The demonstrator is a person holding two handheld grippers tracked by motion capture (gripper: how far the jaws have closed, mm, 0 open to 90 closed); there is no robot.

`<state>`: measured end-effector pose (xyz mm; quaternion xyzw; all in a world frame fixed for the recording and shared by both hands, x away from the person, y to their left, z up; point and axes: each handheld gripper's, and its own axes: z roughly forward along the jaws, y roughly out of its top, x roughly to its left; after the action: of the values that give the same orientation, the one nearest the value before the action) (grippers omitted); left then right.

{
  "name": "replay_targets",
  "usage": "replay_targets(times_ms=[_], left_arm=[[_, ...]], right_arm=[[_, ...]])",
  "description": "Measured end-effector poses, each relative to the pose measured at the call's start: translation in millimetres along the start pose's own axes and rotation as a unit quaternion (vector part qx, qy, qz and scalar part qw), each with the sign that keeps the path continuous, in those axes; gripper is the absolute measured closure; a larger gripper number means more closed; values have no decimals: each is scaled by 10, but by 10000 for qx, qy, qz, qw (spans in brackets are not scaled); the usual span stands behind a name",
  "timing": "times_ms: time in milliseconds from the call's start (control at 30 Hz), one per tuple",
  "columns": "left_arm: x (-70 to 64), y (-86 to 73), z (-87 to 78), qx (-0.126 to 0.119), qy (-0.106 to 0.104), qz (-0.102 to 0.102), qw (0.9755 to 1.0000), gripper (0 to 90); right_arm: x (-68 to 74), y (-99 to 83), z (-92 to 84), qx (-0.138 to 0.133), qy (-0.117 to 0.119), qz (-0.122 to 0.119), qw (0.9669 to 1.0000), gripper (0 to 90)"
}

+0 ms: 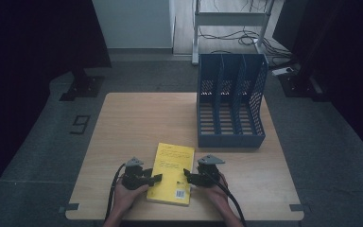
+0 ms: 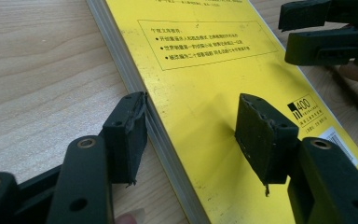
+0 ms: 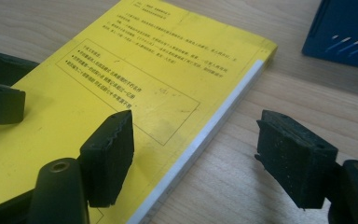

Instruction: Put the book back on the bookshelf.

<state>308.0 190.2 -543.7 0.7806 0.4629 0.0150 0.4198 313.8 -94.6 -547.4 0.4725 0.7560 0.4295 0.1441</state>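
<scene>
A yellow book (image 1: pixel 171 171) lies flat on the wooden table (image 1: pixel 137 123), close to the front edge. My left gripper (image 1: pixel 157 178) is at the book's left side and is open. In the left gripper view (image 2: pixel 193 123) one jaw stands by the page edge and the other over the yellow cover (image 2: pixel 205 70). My right gripper (image 1: pixel 187 175) is at the book's right side, also open. In the right gripper view (image 3: pixel 196 140) its jaws straddle the white spine edge of the book (image 3: pixel 135 79). Neither gripper's pads press on the book.
A blue three-slot file rack (image 1: pixel 230 101) stands at the table's back right, and its corner (image 3: pixel 349 32) appears in the right gripper view. Bare wood lies to the left of the book. A person's hands hold both grippers at the front edge.
</scene>
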Motion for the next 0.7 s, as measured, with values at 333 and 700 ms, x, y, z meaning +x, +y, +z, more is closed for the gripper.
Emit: replay_targets(times_ms=[333, 700], left_arm=[[-20, 0, 17, -10, -36, -17, 10000, 431], [-89, -2, 35, -21, 184, -4, 9998, 422]], right_arm=[[35, -16, 49, 170, 326, -1, 9993, 310], [55, -40, 36, 182, 331, 157, 9992, 317]])
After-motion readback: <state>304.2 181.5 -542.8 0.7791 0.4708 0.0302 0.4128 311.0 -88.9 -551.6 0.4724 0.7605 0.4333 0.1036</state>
